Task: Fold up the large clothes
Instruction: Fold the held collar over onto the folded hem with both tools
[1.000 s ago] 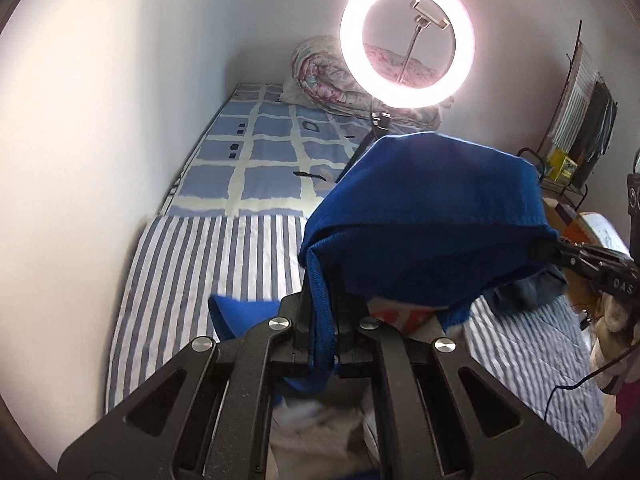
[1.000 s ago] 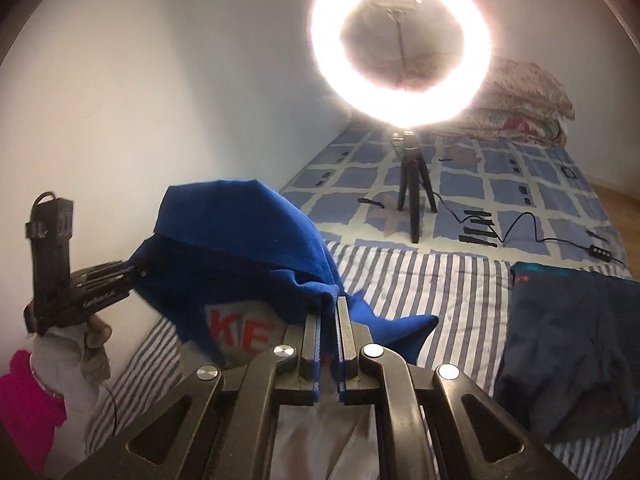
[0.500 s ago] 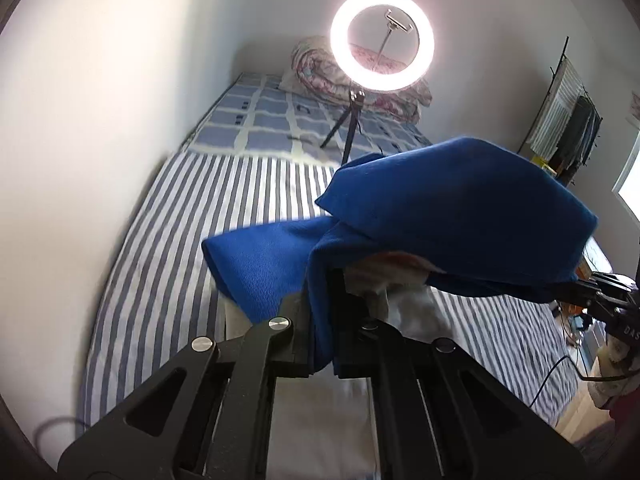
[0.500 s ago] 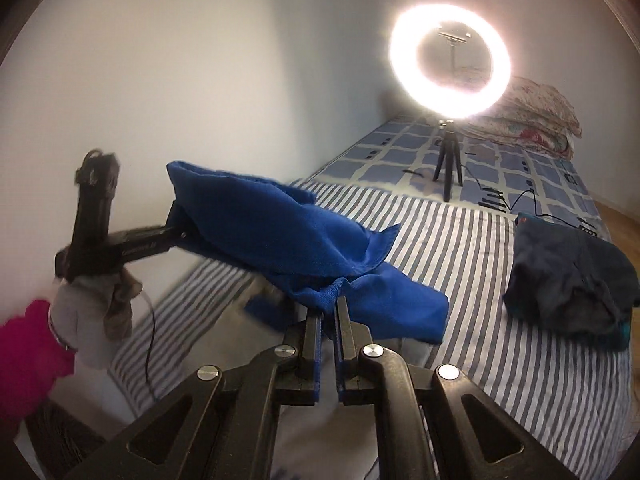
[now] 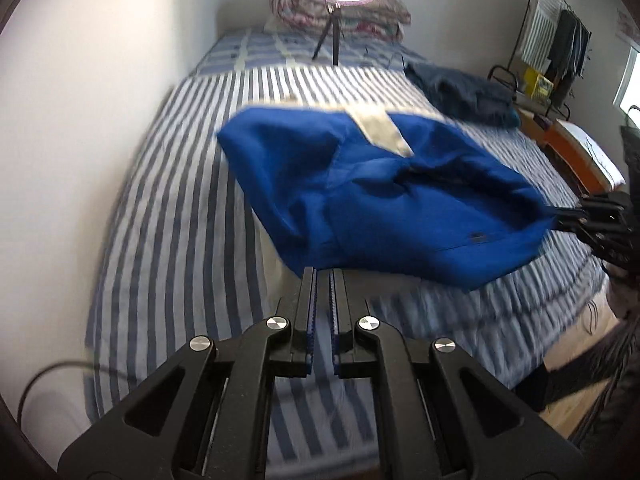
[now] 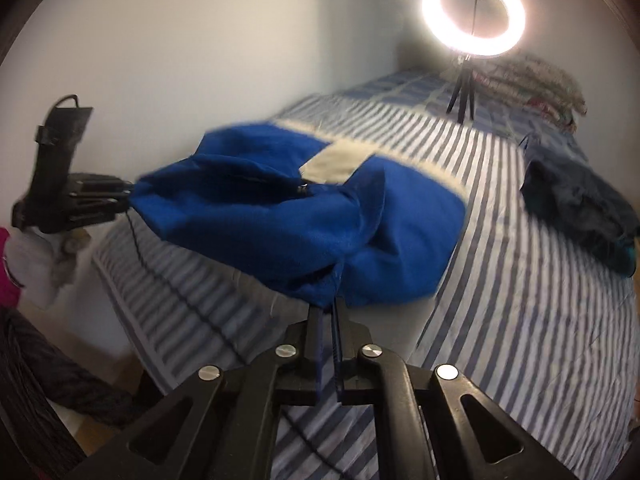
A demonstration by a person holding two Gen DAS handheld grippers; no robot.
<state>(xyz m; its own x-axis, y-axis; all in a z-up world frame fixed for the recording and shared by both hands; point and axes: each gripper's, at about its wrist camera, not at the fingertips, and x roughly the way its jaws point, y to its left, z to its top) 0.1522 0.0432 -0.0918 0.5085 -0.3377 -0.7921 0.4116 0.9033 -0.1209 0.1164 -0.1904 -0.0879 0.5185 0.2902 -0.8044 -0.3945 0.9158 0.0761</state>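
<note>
A large blue garment (image 5: 384, 192) with a pale patch near its far edge is stretched low over the striped bed (image 5: 168, 216); it also shows in the right wrist view (image 6: 288, 208). My left gripper (image 5: 322, 276) is shut on its near left edge. My right gripper (image 6: 327, 305) is shut on its near right edge. Each gripper shows in the other's view, the right one (image 5: 560, 212) and the left one (image 6: 124, 194), at the cloth's corners. The garment's far part rests on the bed; the near edge hangs between the grippers.
A dark folded garment (image 5: 460, 96) lies at the bed's far right, also in the right wrist view (image 6: 576, 204). A ring light on a tripod (image 6: 472, 12) stands on the bed near the pillows (image 5: 340, 12). A wall runs along the left. A clothes rack (image 5: 560, 40) stands at the right.
Both grippers have pulled back and down toward the bed's foot with the blue garment. It has gone from a raised bunch to a spread sheet settling on the bed.
</note>
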